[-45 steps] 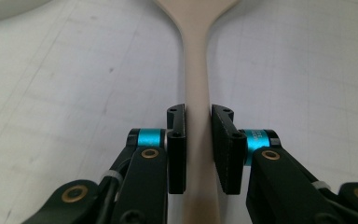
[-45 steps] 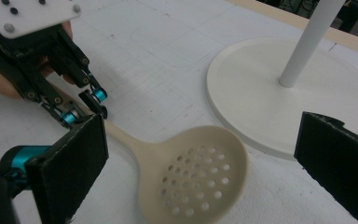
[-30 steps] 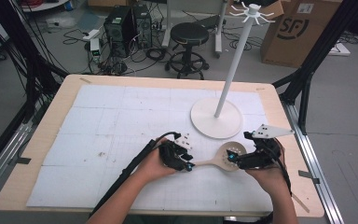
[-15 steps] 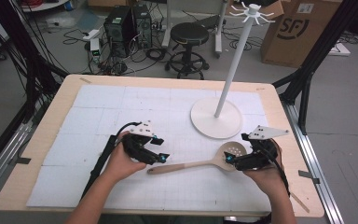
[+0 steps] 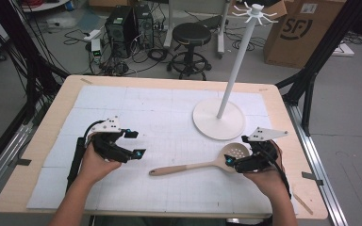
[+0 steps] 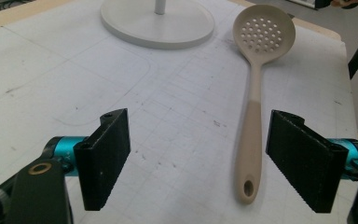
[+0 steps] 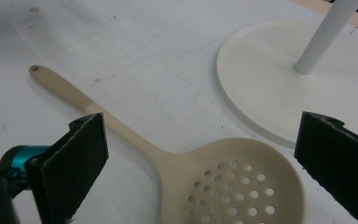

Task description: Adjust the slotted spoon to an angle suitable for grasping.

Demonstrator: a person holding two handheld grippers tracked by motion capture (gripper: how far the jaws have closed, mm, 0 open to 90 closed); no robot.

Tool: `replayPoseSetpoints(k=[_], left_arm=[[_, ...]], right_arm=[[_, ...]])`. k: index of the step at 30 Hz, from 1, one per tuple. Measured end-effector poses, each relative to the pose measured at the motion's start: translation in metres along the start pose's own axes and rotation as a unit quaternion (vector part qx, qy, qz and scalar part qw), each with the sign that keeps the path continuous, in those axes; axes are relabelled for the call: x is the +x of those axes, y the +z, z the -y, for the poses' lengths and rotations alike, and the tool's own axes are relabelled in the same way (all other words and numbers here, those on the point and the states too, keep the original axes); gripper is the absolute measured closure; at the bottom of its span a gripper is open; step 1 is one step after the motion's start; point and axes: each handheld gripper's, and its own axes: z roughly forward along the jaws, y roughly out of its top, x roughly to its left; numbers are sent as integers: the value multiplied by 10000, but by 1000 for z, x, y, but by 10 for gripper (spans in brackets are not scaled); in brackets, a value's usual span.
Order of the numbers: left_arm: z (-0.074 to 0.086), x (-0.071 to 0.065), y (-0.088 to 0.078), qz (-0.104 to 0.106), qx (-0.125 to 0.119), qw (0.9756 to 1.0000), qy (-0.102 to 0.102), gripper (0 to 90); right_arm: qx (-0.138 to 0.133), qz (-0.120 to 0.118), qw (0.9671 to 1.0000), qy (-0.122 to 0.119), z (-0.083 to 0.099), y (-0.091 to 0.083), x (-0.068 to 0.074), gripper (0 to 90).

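Your beige perforated skimmer spoon with a long handle (image 5: 202, 164) lies flat on the white gridded mat (image 5: 169, 117) that covers the wooden table (image 5: 37, 155), in the lower middle of the high view. Its round holed bowl points toward the right of the frame and its handle end, with the hanging hole, toward the centre.

Your left gripper (image 5: 134, 144) sits at the lower left of the high view, well apart from the handle tip. Its jaws have just been opening and now stand wide with nothing between them (in the left gripper view (image 6: 198, 163) the bare mat shows in the gap, and the spoon handle (image 6: 251, 140) runs up the frame just inside the right-hand jaw, not touching it).

Your right gripper (image 5: 232, 162) is at the lower right of the high view, right at the spoon's bowl. In the right gripper view (image 7: 200, 163) its jaws stand wide — one over the neck of the handle, the other toward the far right edge — with the holed bowl (image 7: 233, 186) lying between them; the pads do not press on it.

The white hook stand with a round flat base (image 5: 218, 118) rises in the upper right of the high view, its base just beside the spoon's bowl.
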Motion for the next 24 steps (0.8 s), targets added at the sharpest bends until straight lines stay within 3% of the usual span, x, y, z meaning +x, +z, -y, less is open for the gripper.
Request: replayPoseSetpoints(k=[6, 15, 24], left_arm=[[7, 7, -14, -154, 11, 9999, -17, 169], [10, 15, -35, -278, -186, 9994, -15, 135], [13, 20, -48, -370, -287, 9989, -76, 129]], right_arm=[[116, -77, 9998, -112, -3, 7, 6, 14], [313, -231, 9987, -322, -17, 22, 16, 14], [643, -534, 9943, -664, -33, 47, 31, 14]])
